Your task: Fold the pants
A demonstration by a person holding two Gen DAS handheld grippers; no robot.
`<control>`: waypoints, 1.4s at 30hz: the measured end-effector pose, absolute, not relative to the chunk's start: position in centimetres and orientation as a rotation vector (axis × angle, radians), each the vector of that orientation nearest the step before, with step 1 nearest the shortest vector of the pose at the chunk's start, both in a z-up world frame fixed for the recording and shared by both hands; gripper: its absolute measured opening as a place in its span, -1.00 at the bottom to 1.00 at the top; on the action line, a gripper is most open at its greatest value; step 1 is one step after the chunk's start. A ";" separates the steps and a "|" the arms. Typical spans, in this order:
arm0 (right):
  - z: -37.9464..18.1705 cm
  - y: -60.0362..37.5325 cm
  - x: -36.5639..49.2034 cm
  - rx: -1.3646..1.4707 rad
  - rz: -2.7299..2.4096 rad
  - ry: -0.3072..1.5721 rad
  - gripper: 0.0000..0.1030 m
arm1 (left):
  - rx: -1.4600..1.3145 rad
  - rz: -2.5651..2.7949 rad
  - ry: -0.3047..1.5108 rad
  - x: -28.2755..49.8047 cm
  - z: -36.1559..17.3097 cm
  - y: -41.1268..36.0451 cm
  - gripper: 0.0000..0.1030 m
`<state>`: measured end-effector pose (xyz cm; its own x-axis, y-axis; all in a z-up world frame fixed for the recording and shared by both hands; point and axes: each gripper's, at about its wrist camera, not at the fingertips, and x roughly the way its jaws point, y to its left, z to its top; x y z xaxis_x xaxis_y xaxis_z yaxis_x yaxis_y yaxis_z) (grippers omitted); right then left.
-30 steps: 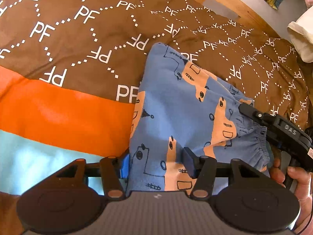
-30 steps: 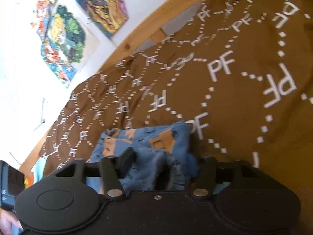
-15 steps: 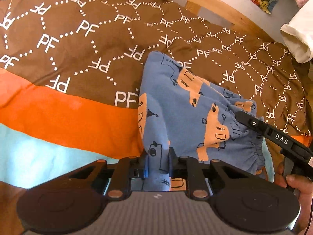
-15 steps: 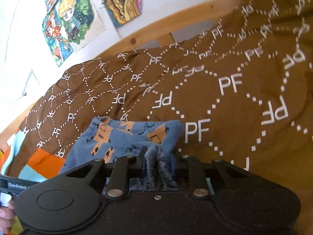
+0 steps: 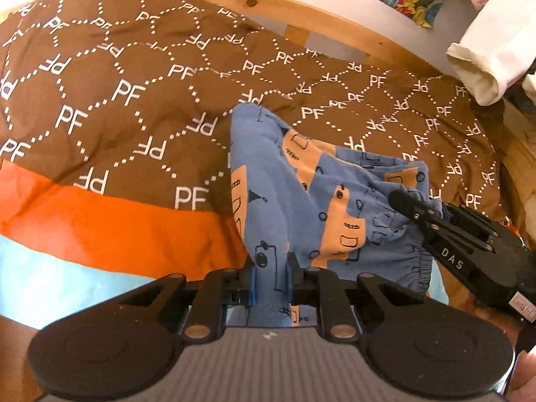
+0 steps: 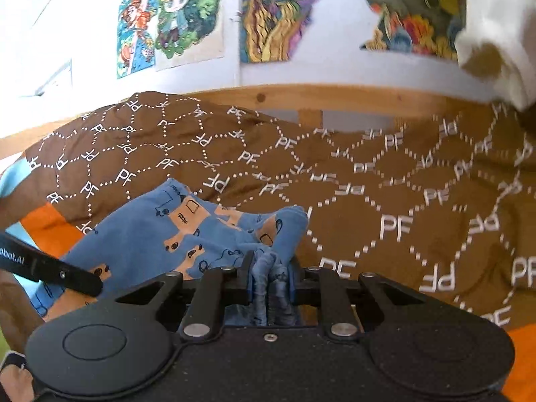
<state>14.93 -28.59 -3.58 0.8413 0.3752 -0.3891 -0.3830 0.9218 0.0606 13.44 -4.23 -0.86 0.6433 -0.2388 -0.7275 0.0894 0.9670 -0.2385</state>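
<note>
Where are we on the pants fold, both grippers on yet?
Both on. The left gripper is shut on a flat edge of the blue pants; the right gripper is shut on bunched fabric near the waistband. Done: pants look roughly halved, legs stacked on the brown bedspread. Left: carry the held end over, lay flat, release.

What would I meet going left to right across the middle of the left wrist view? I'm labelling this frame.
Orange stripe of the bedspread → blue patterned pants → right hand-held gripper biting the pants' far side → brown bedspread with PF print.
</note>
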 end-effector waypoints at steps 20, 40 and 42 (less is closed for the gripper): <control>-1.0 -29.1 14.3 -0.006 0.312 0.239 -0.65 | -0.150 -0.276 0.752 15.4 2.6 -6.1 -0.66; 0.7 -28.5 17.6 -0.068 0.264 0.187 -0.65 | -0.078 -0.344 0.615 20.9 3.3 -6.6 -0.66; 1.2 -28.5 19.0 -0.075 0.262 0.189 -0.65 | -0.085 -0.345 0.595 22.0 3.2 -6.6 -0.66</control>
<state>19.02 -28.48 1.22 0.9482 0.2503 -0.1955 -0.2644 0.9631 -0.0496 21.96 -6.60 3.25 0.7732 -0.3420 -0.5341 0.2933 0.9395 -0.1771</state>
